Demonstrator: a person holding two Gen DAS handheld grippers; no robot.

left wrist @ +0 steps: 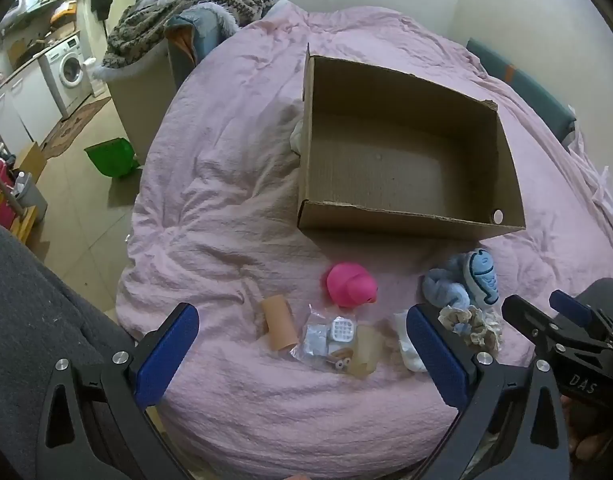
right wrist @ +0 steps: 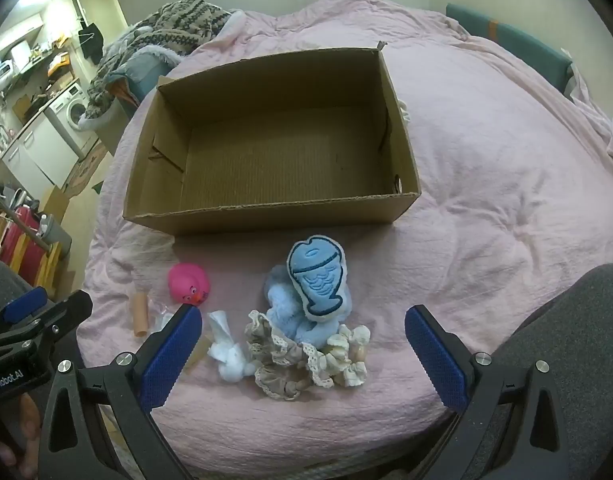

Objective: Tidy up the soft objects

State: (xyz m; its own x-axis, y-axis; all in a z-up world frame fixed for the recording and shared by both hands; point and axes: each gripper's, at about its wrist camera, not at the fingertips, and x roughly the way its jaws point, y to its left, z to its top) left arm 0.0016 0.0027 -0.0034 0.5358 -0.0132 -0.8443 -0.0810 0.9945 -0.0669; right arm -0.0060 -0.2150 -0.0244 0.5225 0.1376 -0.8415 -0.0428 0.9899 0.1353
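Nothing has gone into the cardboard box (right wrist: 266, 168) yet: it sits open on the pink bed cover (right wrist: 486, 200), and its floor shows bare in both wrist views. By that evidence the sorting has not started, and every item is still to be placed.

All the things lie in a loose row on the cover, just in front of the box's near wall. A blue fish-shaped plush (right wrist: 316, 276) leans on a fluffy blue soft piece (right wrist: 284, 314), which touches a pile of lace-edged scrunchies (right wrist: 306, 364). A crumpled white cloth (right wrist: 228, 354) lies just beside them. Further to the left are a pink rubber duck (left wrist: 351, 284), a cardboard tube (left wrist: 277, 327) and a clear packet of small parts (left wrist: 330, 342); these look like firmer odds and ends, and probably do not belong with the soft group.

The left gripper (left wrist: 302, 354) hovers above the tube and packet with its fingers spread wide and holding nothing. The right gripper (right wrist: 304, 358) hangs over the scrunchies and plush, likewise released and empty. It seems best placed for a first pick from the soft heap.
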